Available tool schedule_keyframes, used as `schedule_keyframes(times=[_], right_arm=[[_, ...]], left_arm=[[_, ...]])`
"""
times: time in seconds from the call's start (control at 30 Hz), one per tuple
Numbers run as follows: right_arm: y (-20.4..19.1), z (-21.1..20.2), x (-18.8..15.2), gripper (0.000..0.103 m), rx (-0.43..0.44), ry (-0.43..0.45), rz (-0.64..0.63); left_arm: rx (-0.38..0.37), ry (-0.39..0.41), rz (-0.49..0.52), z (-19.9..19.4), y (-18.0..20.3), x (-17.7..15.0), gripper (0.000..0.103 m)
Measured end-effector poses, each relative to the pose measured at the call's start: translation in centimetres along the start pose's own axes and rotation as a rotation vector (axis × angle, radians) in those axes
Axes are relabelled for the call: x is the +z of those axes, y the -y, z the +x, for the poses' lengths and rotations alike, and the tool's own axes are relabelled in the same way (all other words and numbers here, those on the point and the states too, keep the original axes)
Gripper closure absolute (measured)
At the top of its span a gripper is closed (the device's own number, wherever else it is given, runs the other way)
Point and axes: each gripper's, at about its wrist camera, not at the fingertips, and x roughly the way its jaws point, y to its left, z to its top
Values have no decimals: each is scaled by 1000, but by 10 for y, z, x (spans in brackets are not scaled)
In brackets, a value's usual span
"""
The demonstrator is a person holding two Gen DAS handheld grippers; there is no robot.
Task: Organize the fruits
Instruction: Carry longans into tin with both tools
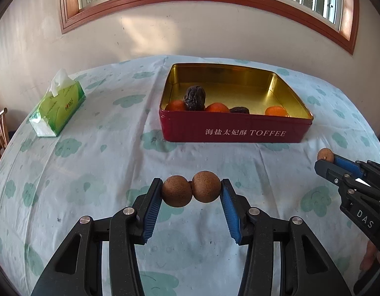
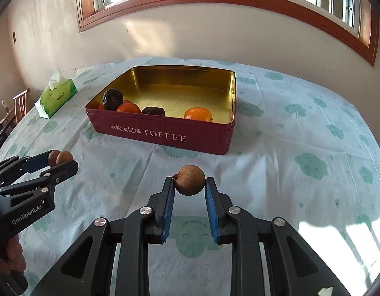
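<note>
My left gripper [image 1: 191,189] is shut on two brown longans [image 1: 177,191] joined side by side, held above the tablecloth; the same pair [image 2: 60,157] shows at the left of the right wrist view. My right gripper [image 2: 190,183] is shut on a single brown longan [image 2: 190,179], also seen at the right edge of the left wrist view as a longan [image 1: 325,155]. Ahead stands a red toffee tin [image 1: 234,129] with a gold inside, holding three oranges [image 1: 217,107] and two dark wrinkled fruits [image 1: 195,97] along its near wall. The tin [image 2: 165,135] lies just beyond both grippers.
A green tissue box [image 1: 58,107] sits on the table at the far left. A white cloth with green cloud prints [image 2: 288,160] covers the round table. A wall with a wood-framed window rises behind. A wooden chair [image 2: 19,103] stands past the left edge.
</note>
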Motion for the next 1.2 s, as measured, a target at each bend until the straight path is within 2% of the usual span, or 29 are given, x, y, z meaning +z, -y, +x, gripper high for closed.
schedule_keyframes(times=[0.57,1.2], right_arm=[[-8,-10,26,80,3,33,-28],[-10,3,47,80,12,34,-49]], left_arm=[[-13,50,5,-6,0,34,55],[-1,68,9,5,-5,59,55]])
